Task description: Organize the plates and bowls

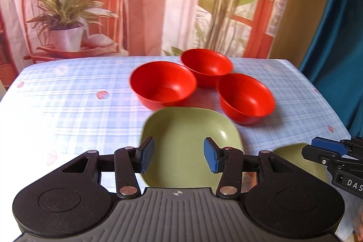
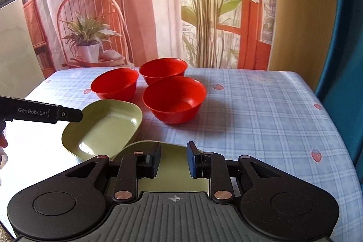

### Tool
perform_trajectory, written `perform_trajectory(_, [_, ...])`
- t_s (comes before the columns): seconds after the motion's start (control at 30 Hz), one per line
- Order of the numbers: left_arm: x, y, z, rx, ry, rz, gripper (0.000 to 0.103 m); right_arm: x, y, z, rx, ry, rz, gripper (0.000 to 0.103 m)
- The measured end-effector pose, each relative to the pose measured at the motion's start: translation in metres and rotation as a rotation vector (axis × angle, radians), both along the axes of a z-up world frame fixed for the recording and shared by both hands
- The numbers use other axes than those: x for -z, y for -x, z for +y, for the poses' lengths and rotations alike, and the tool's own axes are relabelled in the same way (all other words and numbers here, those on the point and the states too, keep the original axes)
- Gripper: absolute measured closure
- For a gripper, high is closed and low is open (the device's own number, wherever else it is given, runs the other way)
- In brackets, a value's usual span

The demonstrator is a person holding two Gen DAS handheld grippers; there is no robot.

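The table [image 2: 261, 110], draped in a checked cloth, is carrying two green plates and three red bowls. The far plate [image 1: 186, 137] is lying near the middle, just in front of the bowls; the near plate [image 2: 174, 165] is sitting at the front edge, its rim seeming to overlap the first (contact cannot be confirmed). Both are looking like light, rigid plastic with a glossy, probably slippery face, so a pinch across the raised rim is judged the best hold. The bowls are clustering behind: left bowl [image 2: 114, 83], back bowl [image 2: 163, 70], right bowl [image 2: 174, 99], close together or touching. These are appearing equally light and stiff, thin-walled, best taken by the lip and nested. The left gripper [image 1: 179, 157] is hovering with fingers spread wide over the far plate, gripping nothing. The right gripper [image 2: 173, 159] is hovering over the near plate, fingers parted more narrowly, also empty.
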State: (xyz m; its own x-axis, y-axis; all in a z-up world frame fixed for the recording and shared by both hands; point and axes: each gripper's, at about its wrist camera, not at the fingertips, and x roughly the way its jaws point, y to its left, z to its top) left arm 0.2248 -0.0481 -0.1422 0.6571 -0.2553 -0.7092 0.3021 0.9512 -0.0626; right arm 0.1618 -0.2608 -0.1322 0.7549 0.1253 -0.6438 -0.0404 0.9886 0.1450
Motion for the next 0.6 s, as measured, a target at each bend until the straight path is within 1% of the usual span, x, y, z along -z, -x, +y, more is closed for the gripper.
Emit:
perform_trajectory(0.1, [0.005, -0.011, 0.009, -0.021, -0.01, 0.012, 0.053, 0.0, -0.018, 0.012, -0.023, -0.012, 0.002, 0.08])
perform_trajectory(0.23, [0.013, -0.02, 0.02, -0.026, -0.023, 0.026, 0.053, 0.003, -0.041, 0.028, -0.053, -0.031, 0.016, 0.08])
perform_trajectory(0.4, [0.024, -0.03, 0.028, -0.033, -0.022, 0.047, 0.053, 0.014, -0.072, 0.045, -0.068, -0.033, 0.05, 0.08])
perform_trajectory(0.6, [0.04, -0.038, 0.035, -0.047, -0.012, 0.084, 0.053, 0.03, -0.097, 0.054, -0.058, -0.048, 0.099, 0.078])
